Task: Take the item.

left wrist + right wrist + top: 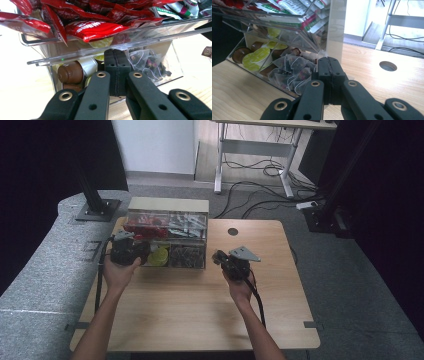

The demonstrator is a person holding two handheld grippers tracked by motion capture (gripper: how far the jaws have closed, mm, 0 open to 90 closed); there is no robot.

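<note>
On the table (200, 310), both grippers (117, 72) (329, 80) are squeezed together, empty, by the clear box (167, 232); the red packets' (93, 30) writing is too blurry to read.

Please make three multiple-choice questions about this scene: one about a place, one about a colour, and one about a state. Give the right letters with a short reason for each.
1. Where do the tea bags lie in the clear organizer?
A. lower right compartment
B. upper tier
C. on the table beside it

2. What colour are the packets in the upper left of the organizer?
A. blue
B. red
C. yellow

3. How do the jaws of the right gripper stand?
A. wide open
B. shut, with nothing between them
C. shut on a capsule

Answers:
1. A: in the high view the mesh bags fill the lower compartment to the right of the capsules.
2. B: the left gripper view shows glossy red packets above the capsules.
3. B: in the right gripper view the two pads meet flat, with nothing between.
</note>
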